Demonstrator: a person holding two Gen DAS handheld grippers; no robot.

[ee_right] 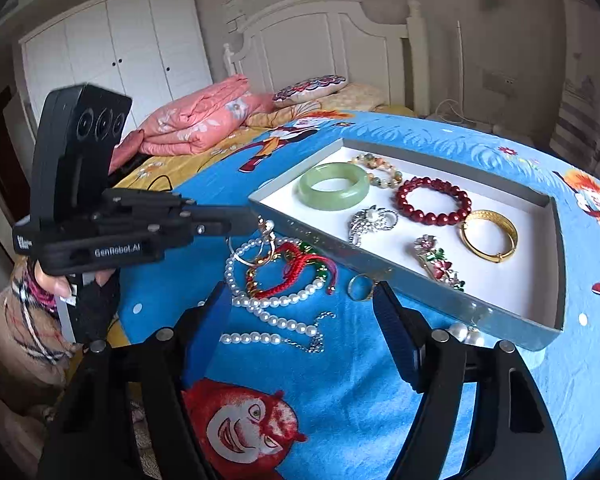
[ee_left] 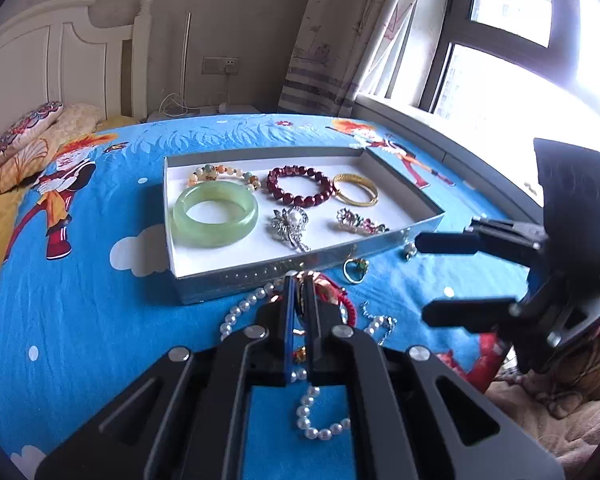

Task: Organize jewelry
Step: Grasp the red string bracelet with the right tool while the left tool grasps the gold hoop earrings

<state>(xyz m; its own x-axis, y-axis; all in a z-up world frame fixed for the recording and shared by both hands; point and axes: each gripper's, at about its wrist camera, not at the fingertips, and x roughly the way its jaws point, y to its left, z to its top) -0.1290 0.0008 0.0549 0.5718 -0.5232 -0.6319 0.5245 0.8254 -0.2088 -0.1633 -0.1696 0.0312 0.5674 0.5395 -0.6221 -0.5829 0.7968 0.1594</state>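
- The left gripper (ee_left: 297, 280) has its jaws pressed nearly together on a small gold-coloured piece with a thin hoop (ee_right: 256, 250). The piece sits at the fingertips, over the tangle of loose jewellery on the blue cartoon-print bedsheet (ee_left: 80, 320).
- Exactly what that piece is cannot be told; it looks like an earring or a ring, partly hidden by the fingers.
- The right gripper (ee_right: 300, 300) is spread wide and holds nothing. Between and just ahead of its fingers lies the white pearl necklace (ee_right: 268, 312), with the red braided cord bracelet (ee_right: 296, 268) a little further ahead.
- A gold ring with a green stone (ee_right: 360, 286) lies just inside the right-hand fingertip of that gripper, close against the tray's near wall.
- The shallow grey cardboard tray with a white floor (ee_right: 440, 296) lies just beyond both grippers. It already holds a pale green jade bangle (ee_left: 216, 214), a dark red bead bracelet (ee_left: 300, 186), a gold bangle (ee_left: 356, 188), a mixed-colour bead bracelet (ee_left: 220, 174) and two brooches.
- The step in hand appears to be lifting the pinched piece out of the pile, roughly midway through the sorting.
- The next move likely calls for raising it clear of the pearls and cord, carrying it forward over the near wall, and letting go on bare white floor.
- Snagging the necklace is the likely risk.
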